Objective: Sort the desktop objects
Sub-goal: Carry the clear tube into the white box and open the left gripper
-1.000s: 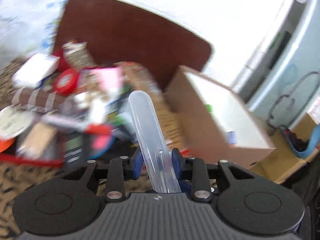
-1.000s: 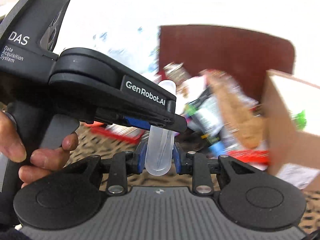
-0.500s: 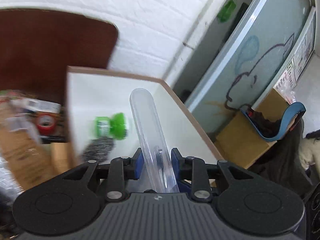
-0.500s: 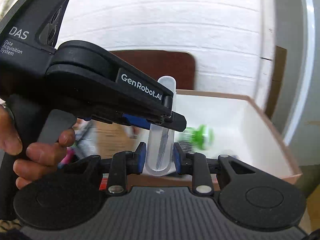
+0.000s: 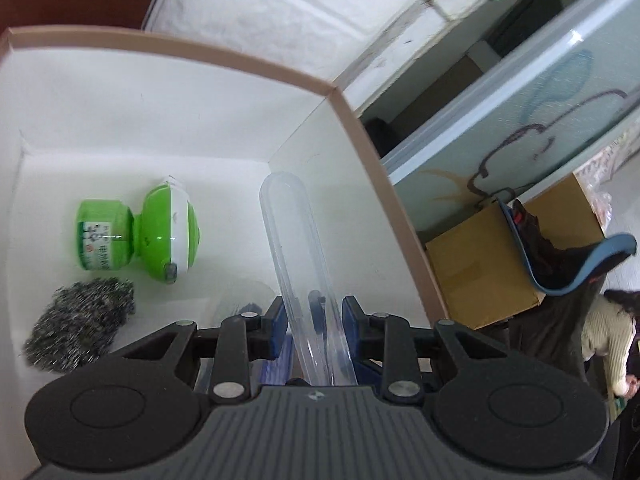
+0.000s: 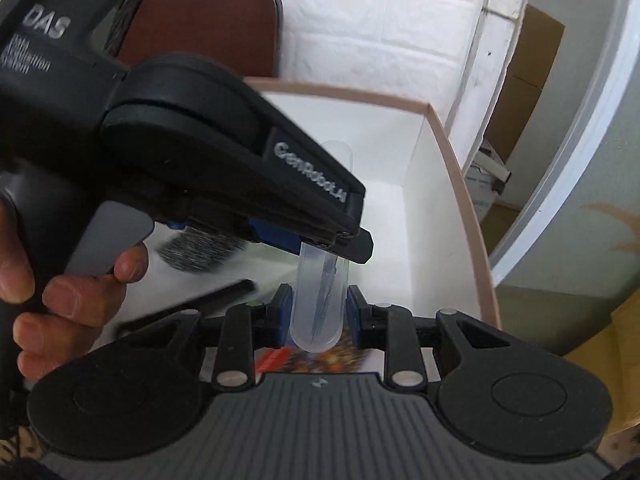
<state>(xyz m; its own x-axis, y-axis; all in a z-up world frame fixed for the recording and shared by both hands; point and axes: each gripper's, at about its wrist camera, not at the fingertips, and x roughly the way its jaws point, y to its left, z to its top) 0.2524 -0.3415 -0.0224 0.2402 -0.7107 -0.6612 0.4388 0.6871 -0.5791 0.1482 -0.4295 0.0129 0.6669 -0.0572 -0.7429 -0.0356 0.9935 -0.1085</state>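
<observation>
A clear plastic tube (image 5: 298,256) is held by both grippers over an open cardboard box (image 5: 372,152) with white inner walls. My left gripper (image 5: 314,320) is shut on the tube, whose rounded end points into the box. My right gripper (image 6: 318,312) is shut on the tube's (image 6: 320,300) other end. The left gripper's body (image 6: 224,168) crosses the right wrist view above the tube. Inside the box lie a green and white device (image 5: 138,234) and a steel wool pad (image 5: 80,322).
The box's right wall (image 6: 460,208) stands beside a white brick wall (image 6: 380,32). A brown chair back (image 6: 208,32) is behind the box. Yellow cardboard boxes (image 5: 492,264) and a blue chair (image 5: 576,268) stand on the floor to the right.
Both grippers have carried the tube from over the cluttered pile to over the box, then lower and nearer its inside. The grip on the tube has not changed.
</observation>
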